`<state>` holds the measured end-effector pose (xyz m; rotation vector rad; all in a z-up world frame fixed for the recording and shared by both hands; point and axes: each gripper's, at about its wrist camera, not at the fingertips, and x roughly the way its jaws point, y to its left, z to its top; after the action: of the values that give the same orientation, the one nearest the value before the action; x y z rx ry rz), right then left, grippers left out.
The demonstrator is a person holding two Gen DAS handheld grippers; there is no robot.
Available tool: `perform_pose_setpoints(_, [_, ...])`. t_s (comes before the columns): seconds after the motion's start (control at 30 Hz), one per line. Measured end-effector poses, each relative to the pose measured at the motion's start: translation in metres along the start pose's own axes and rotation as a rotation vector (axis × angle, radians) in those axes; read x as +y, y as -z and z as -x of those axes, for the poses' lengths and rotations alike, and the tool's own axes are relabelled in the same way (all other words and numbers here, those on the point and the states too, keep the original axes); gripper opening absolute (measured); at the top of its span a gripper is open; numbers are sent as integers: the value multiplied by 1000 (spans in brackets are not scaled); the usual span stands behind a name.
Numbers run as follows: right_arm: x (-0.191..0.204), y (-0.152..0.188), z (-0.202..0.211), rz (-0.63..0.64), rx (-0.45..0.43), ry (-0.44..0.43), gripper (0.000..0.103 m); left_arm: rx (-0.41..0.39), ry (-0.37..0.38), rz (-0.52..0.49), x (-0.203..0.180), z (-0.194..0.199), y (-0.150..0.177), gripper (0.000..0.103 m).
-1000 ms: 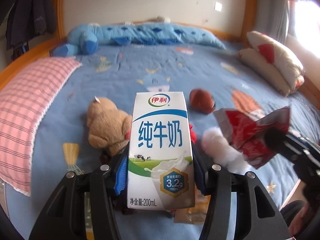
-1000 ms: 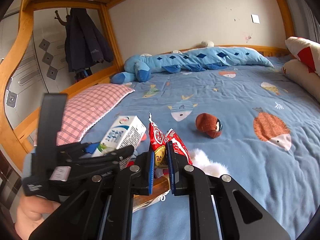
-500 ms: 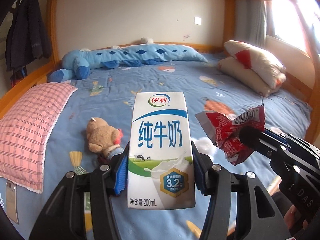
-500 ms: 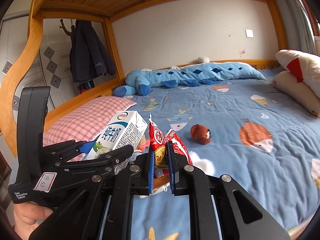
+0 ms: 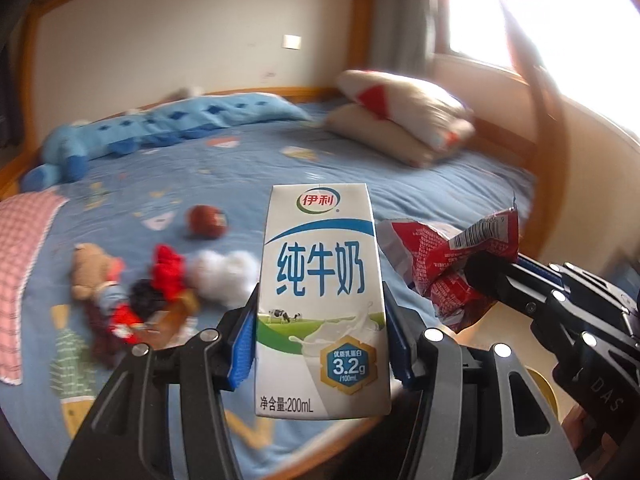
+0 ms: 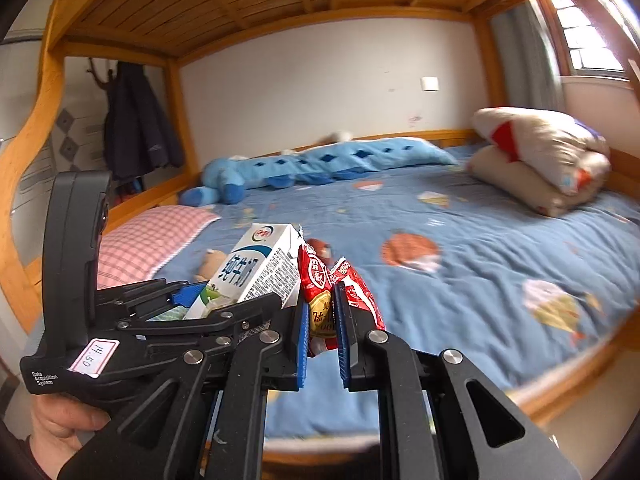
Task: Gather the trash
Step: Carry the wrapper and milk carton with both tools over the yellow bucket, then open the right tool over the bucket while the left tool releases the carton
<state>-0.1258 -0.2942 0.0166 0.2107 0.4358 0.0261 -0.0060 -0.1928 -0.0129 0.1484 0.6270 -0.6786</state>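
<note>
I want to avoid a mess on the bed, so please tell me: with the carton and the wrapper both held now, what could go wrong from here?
1. The left tongs hold the carton only by its lower half; it may tip or slip out.
2. The right tongs pinch the wrapper by a thin fold; it may slide free onto the bed.
3. The carton and wrapper are very close, so they could knock each other.

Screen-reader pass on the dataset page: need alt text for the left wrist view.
The left gripper clamps an upright white milk carton in front of a blue bed. To its right, the right gripper pinches a crumpled red wrapper. Blurred plush toys lie on the bedspread behind.
</note>
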Motion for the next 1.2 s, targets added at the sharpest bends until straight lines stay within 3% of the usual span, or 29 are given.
perform_pose_setpoints(0.3, [-67, 51, 76, -111, 27, 202, 12, 111, 250, -136, -109, -32, 27, 54])
perform_pose_setpoints(0.43, [-95, 81, 110, -182, 67, 298, 12, 206, 377, -168, -155, -52, 50, 54])
perform_pose_setpoints(0.53, [-115, 107, 136, -244, 97, 380, 12, 280, 425, -216, -188, -64, 70, 54])
perform_pose_setpoints(0.77, [-154, 170, 168, -366, 214, 510, 12, 446, 491, -331, -251, -91, 123, 54])
perform_pose_setpoints(1.0, [-179, 240, 161, -487, 395, 557, 13, 552, 495, -412, -280, -115, 157, 54])
perform_pose_setpoints(1.07, [-183, 255, 158, -520, 430, 554, 19, 566, 486, -434, -284, -123, 161, 54])
perform_pose_setpoints(1.13, [-185, 262, 159, -547, 426, 552, 39, 583, 479, -443, -286, -128, 164, 54])
perform_pose_setpoints(1.2, [-186, 262, 162, -544, 412, 561, 40, 600, 469, -451, -287, -134, 168, 54])
